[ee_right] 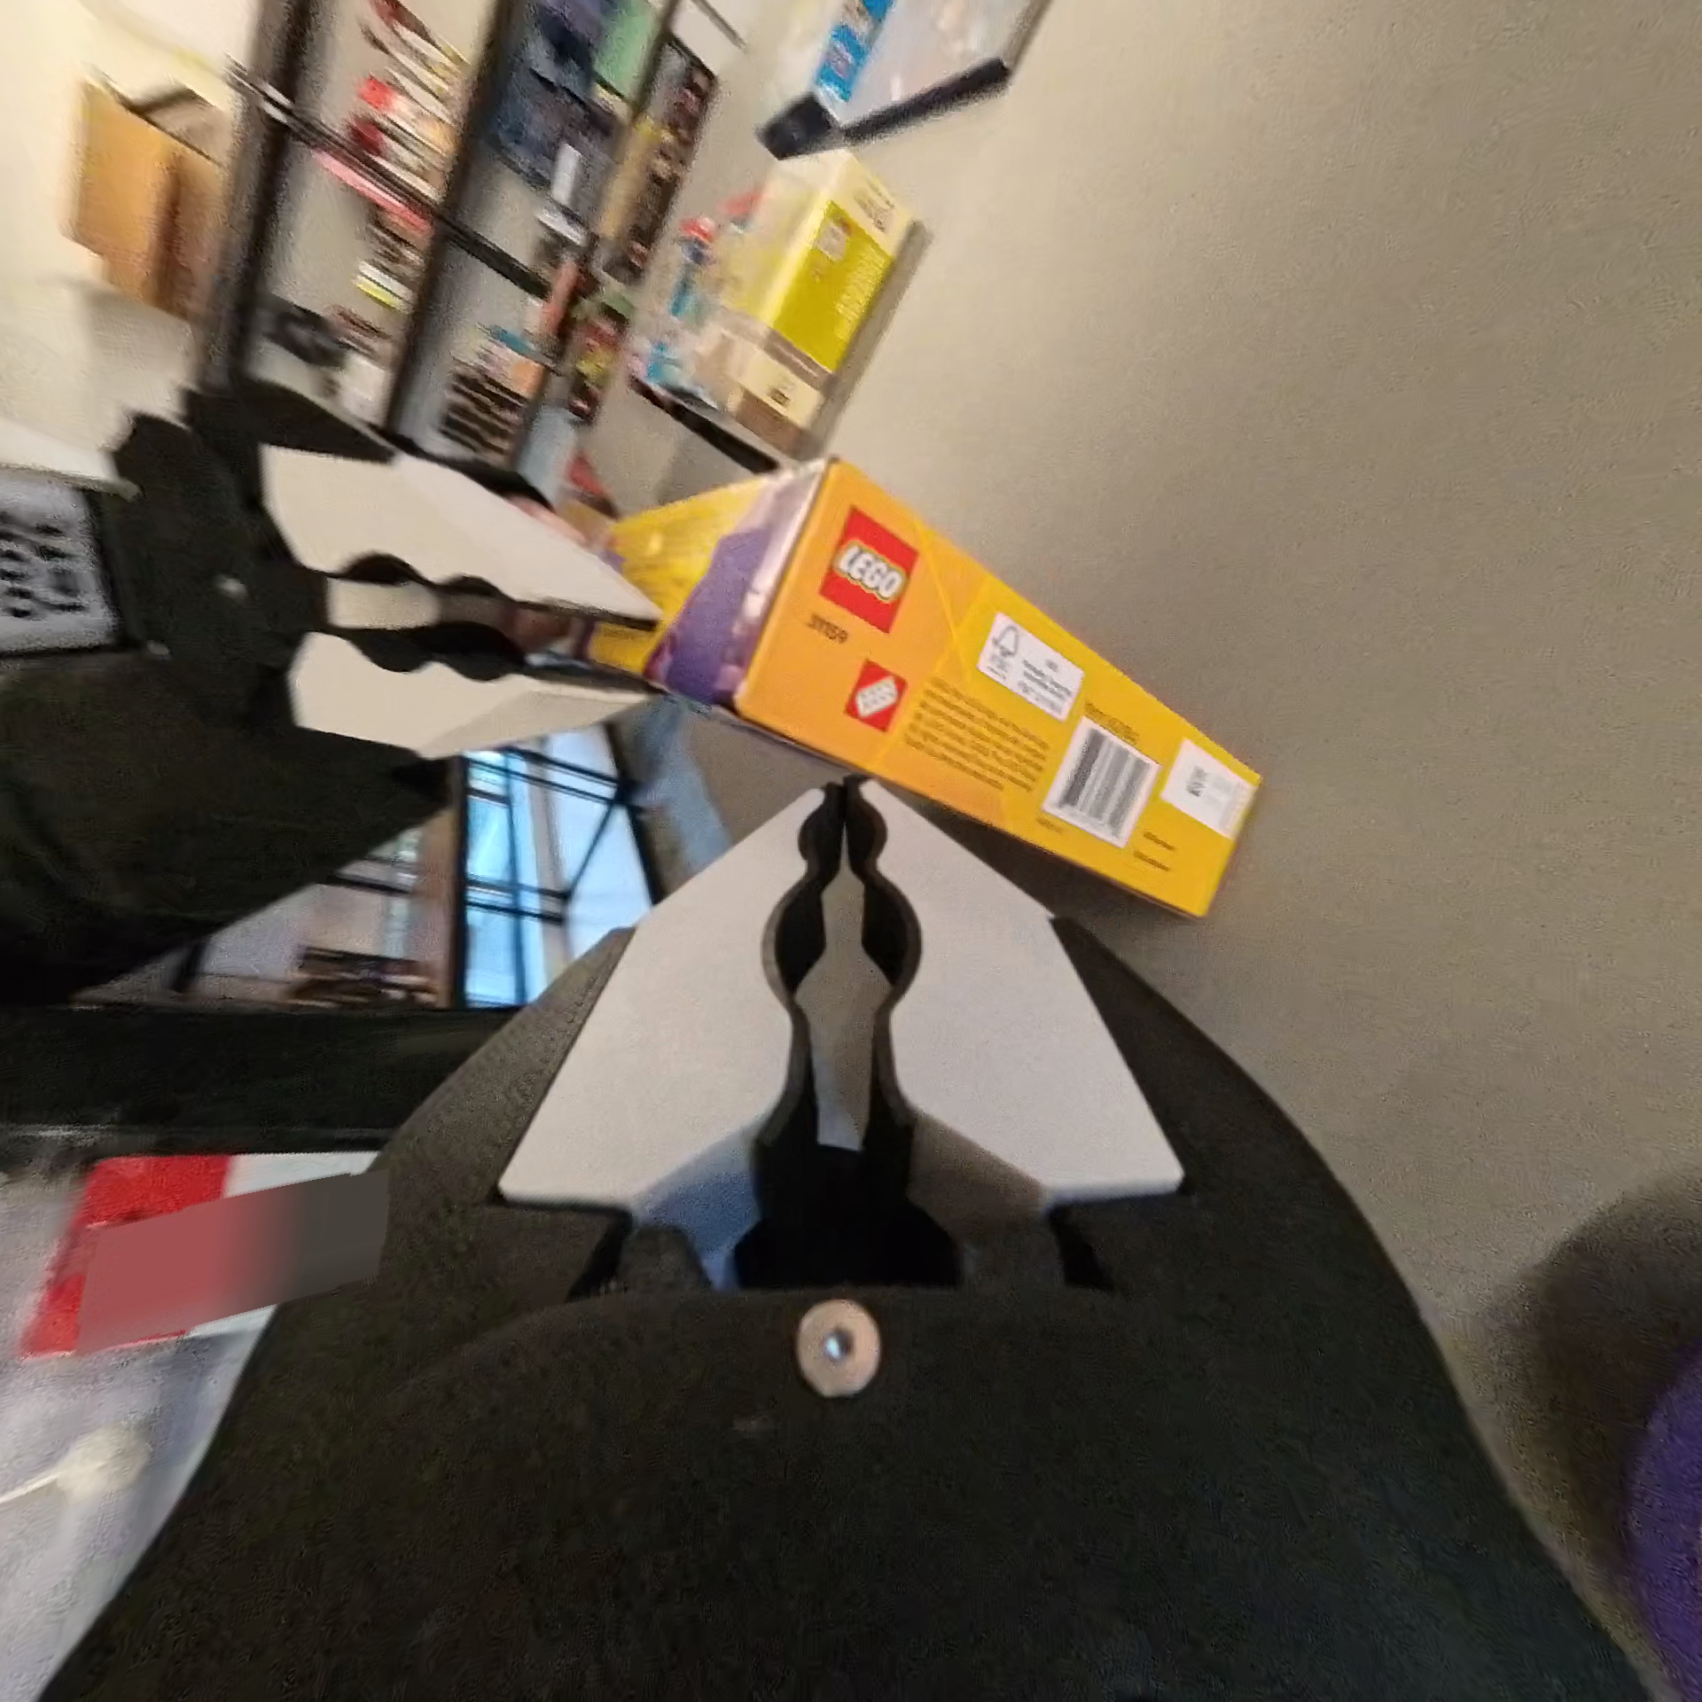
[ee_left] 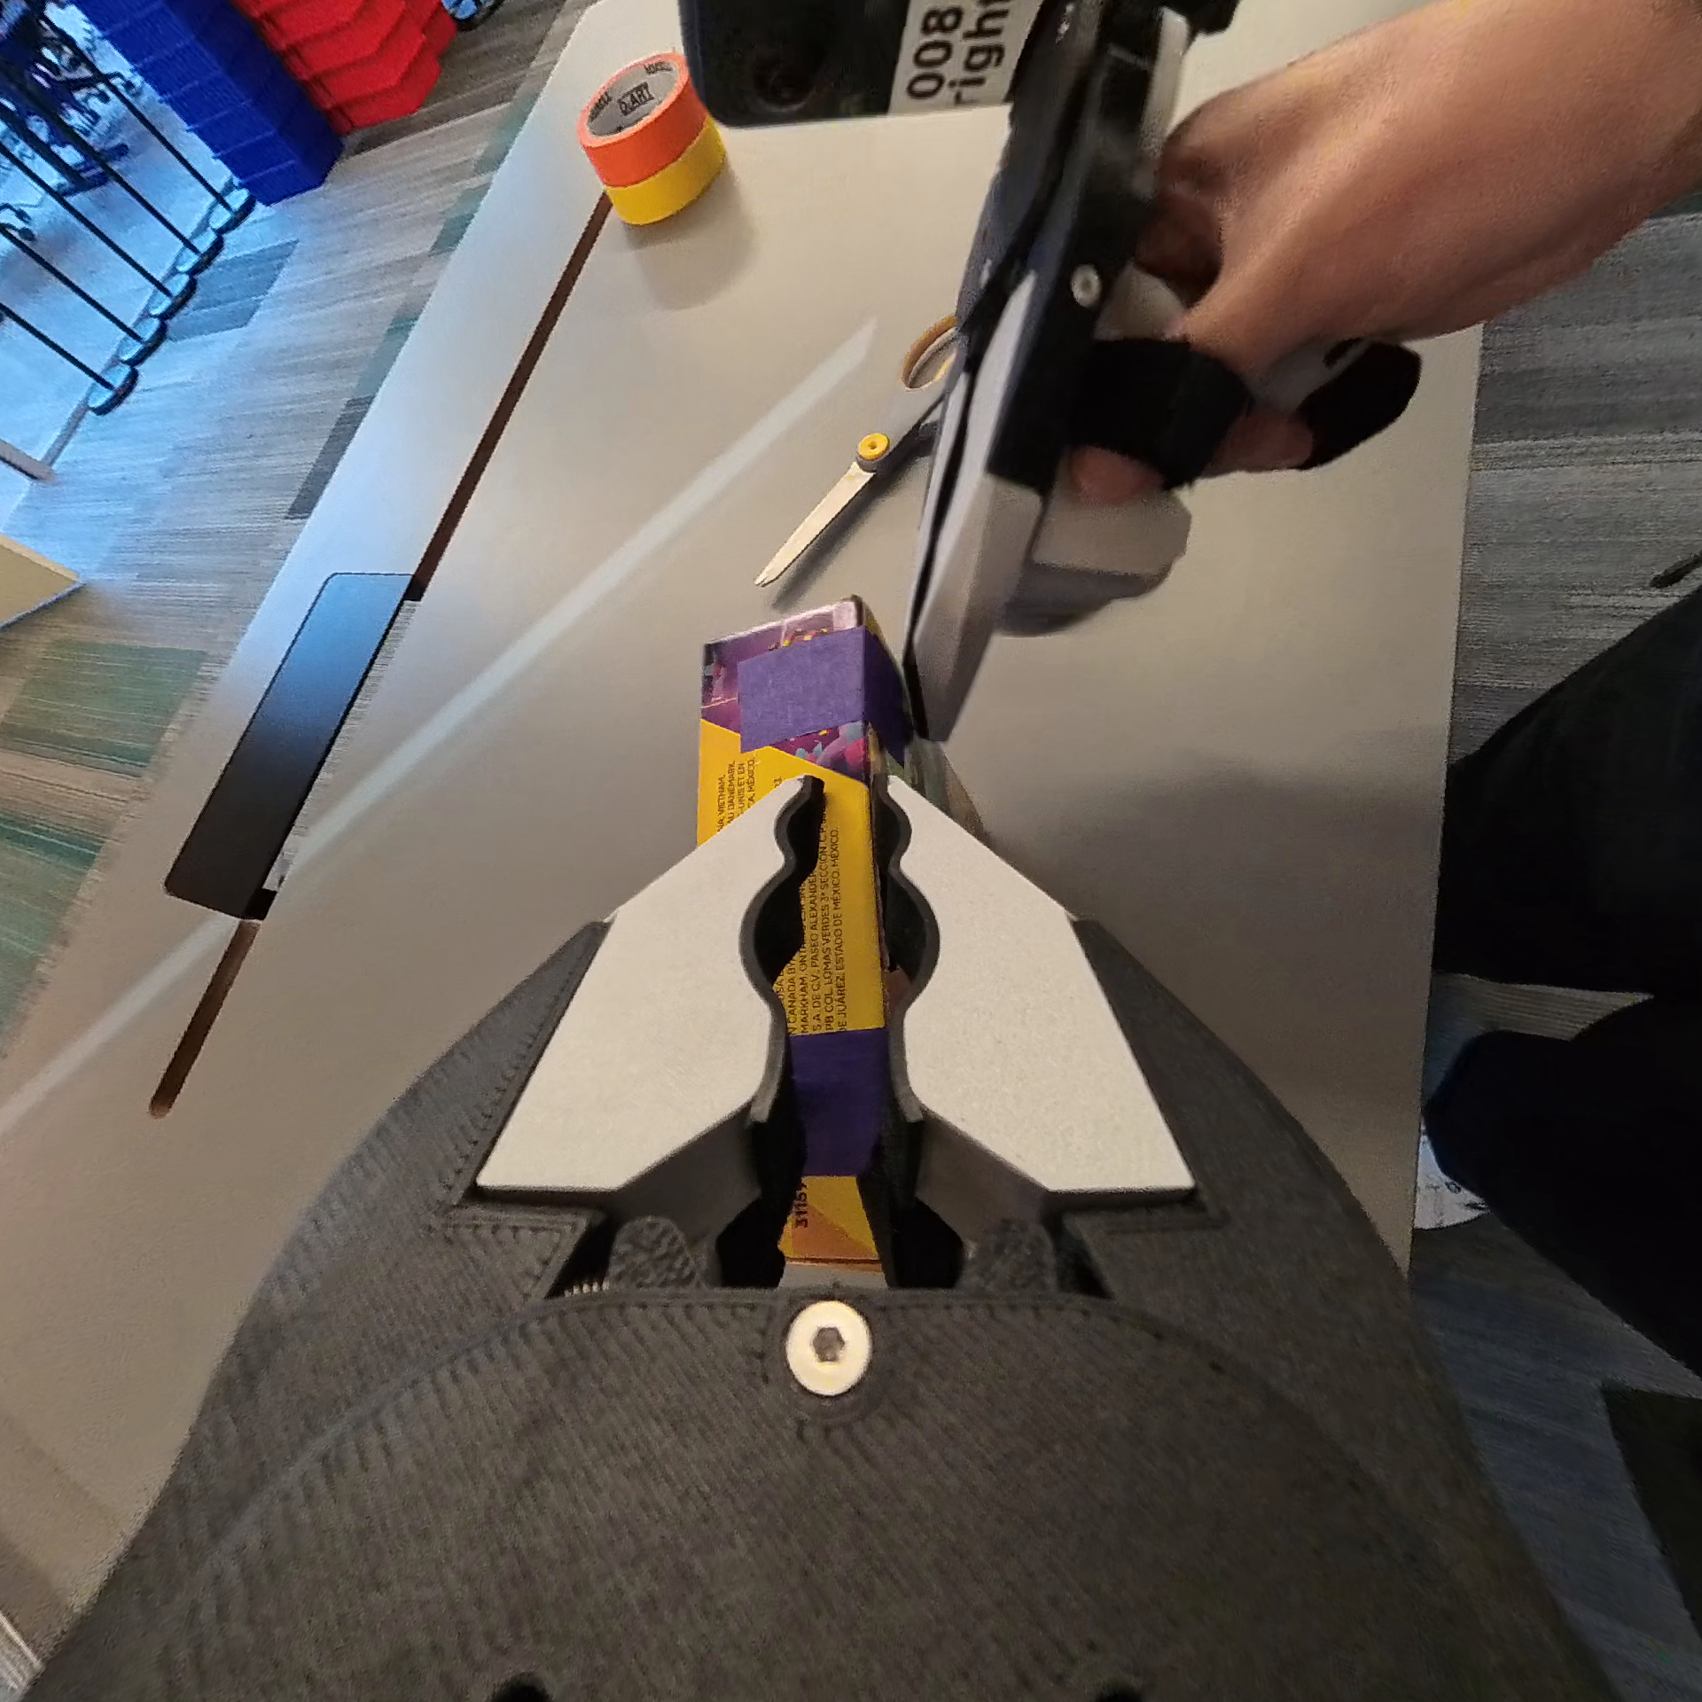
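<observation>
A yellow and purple toy box [ee_left: 833, 921] with purple tape [ee_left: 801, 691] over its ends is held above the grey table [ee_left: 645, 414]. My left gripper [ee_left: 847, 787] is shut on the box, its fingers on the two wide faces. My right gripper [ee_left: 921, 723], held by a hand [ee_left: 1381, 203], has its tips against the far taped end. In the right wrist view my right gripper [ee_right: 845, 810] is shut, its tips touching the lower edge of the box [ee_right: 967, 700]. I cannot tell if it pinches anything. The left gripper [ee_right: 645, 654] clamps the box's left end.
An orange tape roll on a yellow one [ee_left: 649, 138] and scissors [ee_left: 829, 516] lie on the table beyond the box. A black panel [ee_left: 295, 737] sits at the table's left edge. A person's dark-clad leg [ee_left: 1566, 875] is at the right. Shelves with boxes [ee_right: 516, 230] stand behind.
</observation>
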Tool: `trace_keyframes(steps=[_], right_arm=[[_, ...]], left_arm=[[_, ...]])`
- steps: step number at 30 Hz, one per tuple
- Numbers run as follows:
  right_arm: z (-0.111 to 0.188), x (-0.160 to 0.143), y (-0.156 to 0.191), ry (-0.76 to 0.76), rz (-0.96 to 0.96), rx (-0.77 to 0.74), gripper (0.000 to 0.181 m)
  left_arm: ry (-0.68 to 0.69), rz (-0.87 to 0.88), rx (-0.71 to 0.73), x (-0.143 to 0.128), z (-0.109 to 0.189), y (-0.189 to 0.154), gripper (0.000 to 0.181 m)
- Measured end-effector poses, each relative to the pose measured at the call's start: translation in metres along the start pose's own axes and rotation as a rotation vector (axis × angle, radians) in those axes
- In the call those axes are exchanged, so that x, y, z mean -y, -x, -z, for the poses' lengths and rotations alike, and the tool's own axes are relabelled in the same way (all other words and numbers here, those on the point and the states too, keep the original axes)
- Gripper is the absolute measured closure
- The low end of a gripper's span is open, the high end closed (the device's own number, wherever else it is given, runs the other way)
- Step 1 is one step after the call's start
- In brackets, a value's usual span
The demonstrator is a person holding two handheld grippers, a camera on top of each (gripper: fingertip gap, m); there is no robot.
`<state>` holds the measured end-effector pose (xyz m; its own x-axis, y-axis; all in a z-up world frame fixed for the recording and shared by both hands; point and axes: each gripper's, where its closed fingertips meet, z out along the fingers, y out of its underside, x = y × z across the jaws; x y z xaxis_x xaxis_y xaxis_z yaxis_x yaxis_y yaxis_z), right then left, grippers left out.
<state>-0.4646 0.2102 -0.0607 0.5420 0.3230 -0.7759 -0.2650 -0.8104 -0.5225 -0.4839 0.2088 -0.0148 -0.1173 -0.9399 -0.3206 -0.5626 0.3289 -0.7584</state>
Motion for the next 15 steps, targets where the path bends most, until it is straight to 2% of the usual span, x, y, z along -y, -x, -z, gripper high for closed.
trace_keyframes(steps=[2, 4, 5, 6, 7, 8, 10, 11, 13, 14, 15], right_arm=[[0.013, 0.009, 0.007, -0.042, -0.024, 0.076, 0.181], [0.029, 0.018, 0.011, -0.101, 0.107, 0.042, 0.181], [0.038, 0.024, 0.014, -0.129, 0.196, 0.008, 0.181], [0.047, 0.035, 0.017, -0.177, 0.294, -0.038, 0.173], [0.055, 0.046, 0.023, -0.222, 0.373, -0.068, 0.157], [0.061, 0.054, 0.036, -0.25, 0.4, -0.038, 0.152], [0.069, 0.067, 0.07, -0.277, 0.361, 0.123, 0.152], [0.07, 0.073, 0.082, -0.282, 0.346, 0.172, 0.151], [0.068, 0.078, 0.103, -0.227, 0.346, 0.264, 0.164], [0.066, 0.084, 0.116, -0.223, 0.333, 0.319, 0.16], [0.071, 0.097, 0.136, -0.274, 0.273, 0.436, 0.158]], left_arm=[[0.003, 0.013, -0.003, 0.0, 0.001, 0.0, 0.171], [0.023, 0.074, 0.035, 0.0, 0.003, 0.006, 0.173], [0.018, 0.148, 0.108, 0.004, 0.009, 0.018, 0.181], [-0.026, 0.232, 0.188, 0.012, 0.02, 0.032, 0.181], [-0.102, 0.299, 0.211, 0.023, 0.036, 0.039, 0.178], [-0.177, 0.355, 0.216, 0.032, 0.053, 0.043, 0.178], [-0.286, 0.421, 0.214, 0.036, 0.085, 0.046, 0.17], [-0.301, 0.447, 0.226, 0.028, 0.097, 0.047, 0.166], [-0.265, 0.533, 0.255, -0.004, 0.111, 0.046, 0.159], [-0.256, 0.585, 0.245, -0.018, 0.116, 0.04, 0.161], [-0.262, 0.637, 0.227, -0.028, 0.121, 0.034, 0.164]])
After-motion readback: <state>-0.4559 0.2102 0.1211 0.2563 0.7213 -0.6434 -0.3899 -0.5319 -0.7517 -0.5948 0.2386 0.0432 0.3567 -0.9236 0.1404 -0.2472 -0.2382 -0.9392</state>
